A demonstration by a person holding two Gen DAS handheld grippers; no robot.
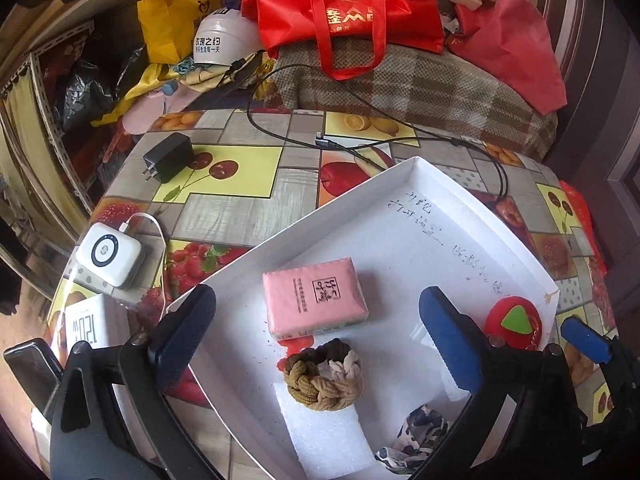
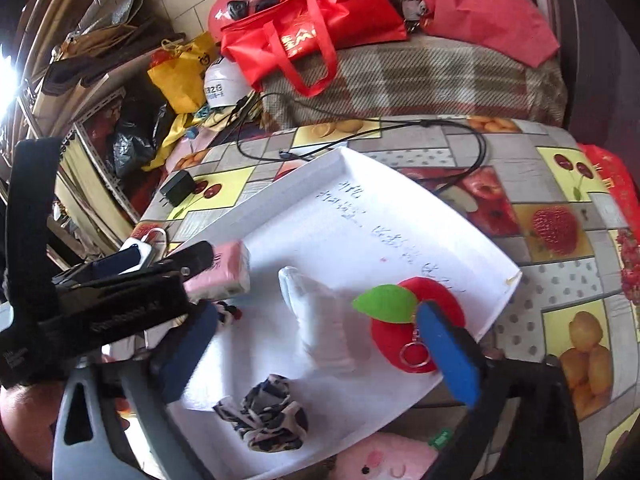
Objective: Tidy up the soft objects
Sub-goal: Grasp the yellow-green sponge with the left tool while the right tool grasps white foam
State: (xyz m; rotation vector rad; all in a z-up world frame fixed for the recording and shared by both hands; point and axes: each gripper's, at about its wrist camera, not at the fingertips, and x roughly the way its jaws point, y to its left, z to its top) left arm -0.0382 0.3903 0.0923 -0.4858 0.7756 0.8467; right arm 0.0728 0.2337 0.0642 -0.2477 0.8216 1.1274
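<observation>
White cardboard is forming a shallow tray (image 1: pixel 400 184) that is lying on the fruit-patterned bench (image 1: pixel 240 208). Inside it, a pink tissue pack (image 1: pixel 314 298) is sitting just beyond a braided hair tie (image 1: pixel 324 376) that is resting on a foam block (image 1: pixel 330 436). A camouflage scrunchie (image 2: pixel 262 416) and a red plush apple (image 2: pixel 416 320) are lying nearer the front edge. The left gripper (image 1: pixel 320 320) and the right gripper (image 2: pixel 316 344) are both hanging over the tray, fingers spread wide, gripping nothing.
</observation>
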